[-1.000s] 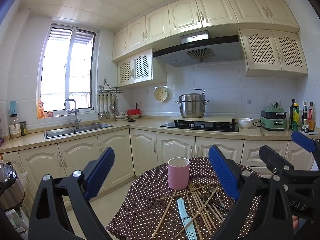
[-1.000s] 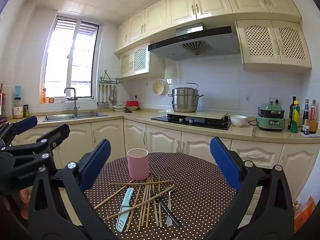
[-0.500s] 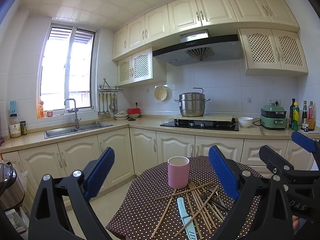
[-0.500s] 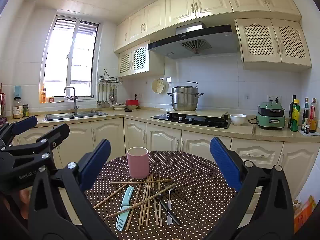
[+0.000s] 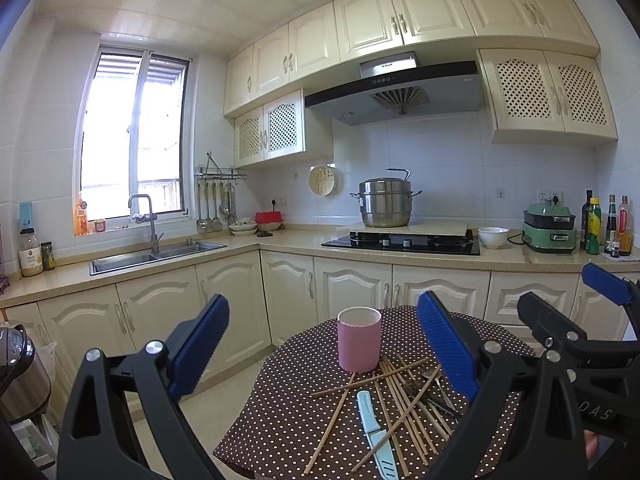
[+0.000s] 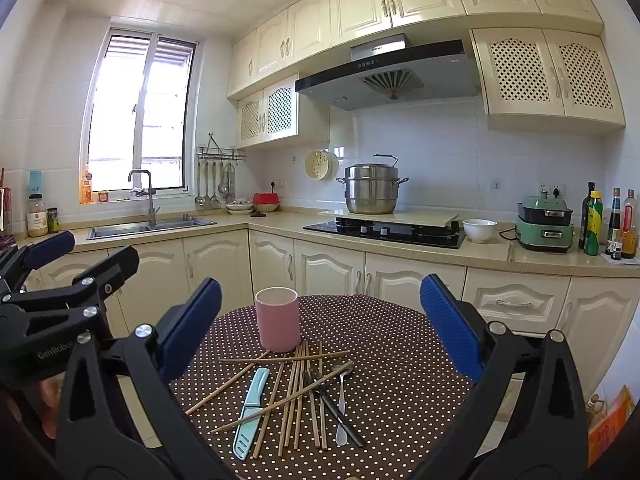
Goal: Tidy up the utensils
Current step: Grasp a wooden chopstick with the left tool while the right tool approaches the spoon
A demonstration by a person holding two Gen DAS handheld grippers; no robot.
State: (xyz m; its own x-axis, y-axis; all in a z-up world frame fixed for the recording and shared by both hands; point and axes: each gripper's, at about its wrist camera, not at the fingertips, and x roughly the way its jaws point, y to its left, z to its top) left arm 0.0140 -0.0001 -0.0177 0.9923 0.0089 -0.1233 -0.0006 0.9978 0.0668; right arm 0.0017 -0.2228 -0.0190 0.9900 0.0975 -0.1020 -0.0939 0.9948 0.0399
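Note:
A pink cup [image 5: 359, 339] [image 6: 278, 319] stands upright on a round table with a brown polka-dot cloth [image 5: 288, 416] [image 6: 392, 344]. In front of it lies a loose heap of wooden chopsticks [image 5: 400, 404] [image 6: 296, 392], a light-blue sheathed knife [image 5: 376, 436] [image 6: 250, 412], and metal spoons with a dark-handled utensil [image 6: 336, 396]. My left gripper [image 5: 324, 344] hangs open above the table's near left side, holding nothing. My right gripper [image 6: 320, 316] is open too, above the heap. Each gripper shows at the edge of the other's view.
Kitchen counters run behind the table: a sink [image 5: 156, 254] at left, a hob with a steel pot [image 5: 386, 204], a white bowl [image 5: 493, 237], a green appliance [image 5: 551, 226] and bottles [image 5: 608, 224] at right. A kettle-like appliance [image 5: 20, 376] stands low left.
Both views have drifted very slightly; the cup and utensils lie as before and both grippers stay open.

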